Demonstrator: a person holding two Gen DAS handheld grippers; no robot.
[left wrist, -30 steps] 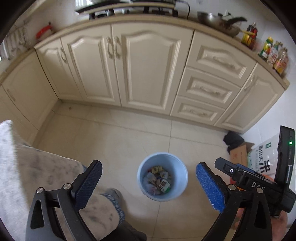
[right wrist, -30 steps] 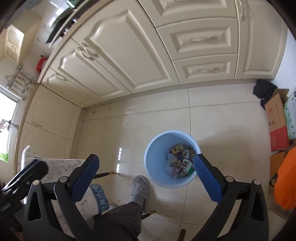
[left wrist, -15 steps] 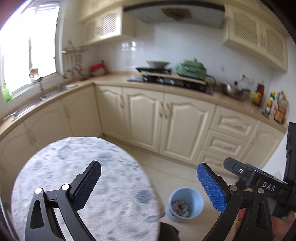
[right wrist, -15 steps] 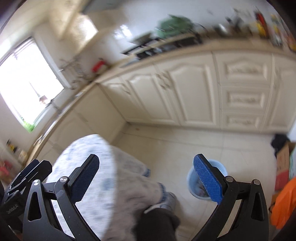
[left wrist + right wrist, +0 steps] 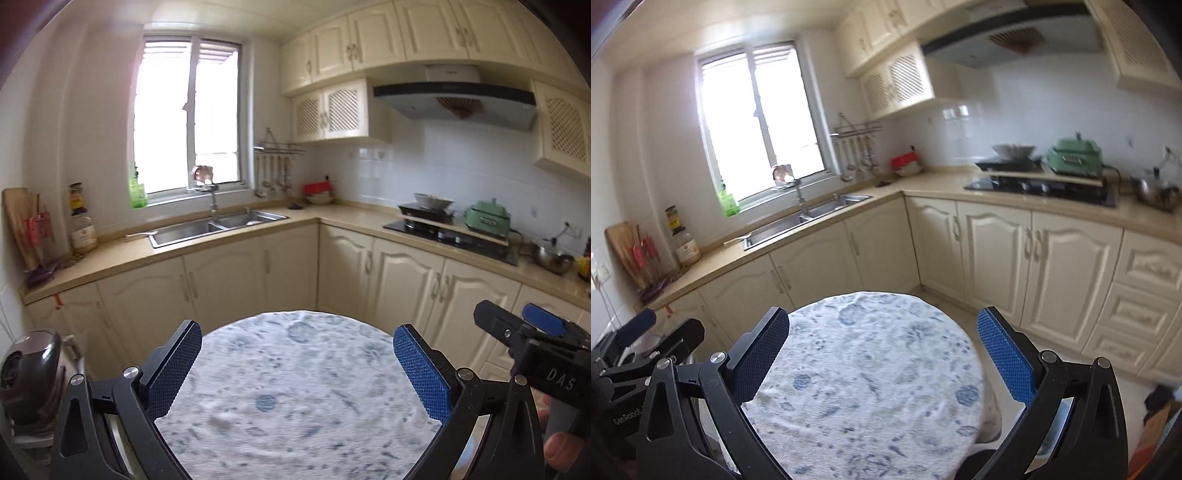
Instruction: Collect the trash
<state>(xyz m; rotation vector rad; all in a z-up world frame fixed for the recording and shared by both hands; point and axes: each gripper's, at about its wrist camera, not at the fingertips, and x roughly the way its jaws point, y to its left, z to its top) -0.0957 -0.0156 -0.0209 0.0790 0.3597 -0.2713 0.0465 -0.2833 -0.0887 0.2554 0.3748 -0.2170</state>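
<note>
A round table (image 5: pixel 295 398) under a white cloth with blue flowers fills the lower middle of both views, also table (image 5: pixel 868 384). I see no trash on the cloth. My left gripper (image 5: pixel 299 369) hovers open over the near side of the table, nothing between its blue pads. My right gripper (image 5: pixel 882 354) is open too and holds nothing. Each gripper shows in the other's view: the right gripper (image 5: pixel 532 339) at the right edge, the left gripper (image 5: pixel 639 350) at the left. Only a pale blue sliver of the trash bin (image 5: pixel 1052 439) shows past the right finger.
Cream cabinets (image 5: pixel 406 280) wrap around the table in an L. The counter carries a steel sink (image 5: pixel 214 225), a stove (image 5: pixel 450 232) and a green pot (image 5: pixel 487 218). A dark round appliance (image 5: pixel 29 365) stands left of the table. A cardboard box (image 5: pixel 1156 424) lies low right.
Both views have swung up from the floor and the blue bin of trash to the table top and kitchen walls. Both grippers have stayed open and hold nothing.
</note>
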